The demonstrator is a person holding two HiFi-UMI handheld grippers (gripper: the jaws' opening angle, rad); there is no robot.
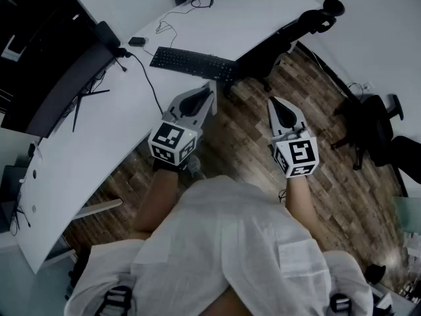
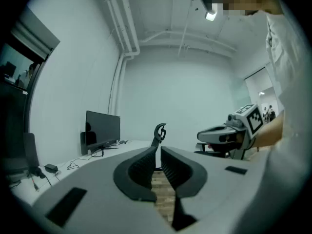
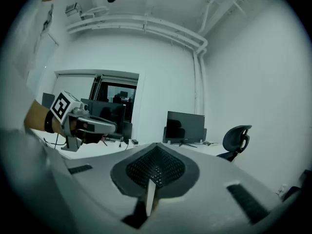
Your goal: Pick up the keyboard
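Observation:
The black keyboard lies flat on the white curved desk, near its inner edge. My left gripper hangs level over the floor just short of the keyboard's near edge, jaws together and empty. In its own view the left gripper shows only a thin slit between the pads. My right gripper is further right over the wooden floor, away from the desk; it is shut with nothing in it. Neither gripper view shows the keyboard.
A black office chair stands pushed against the desk right of the keyboard. A dark monitor and a cable are on the desk's left. Another chair stands at the far right on the wooden floor.

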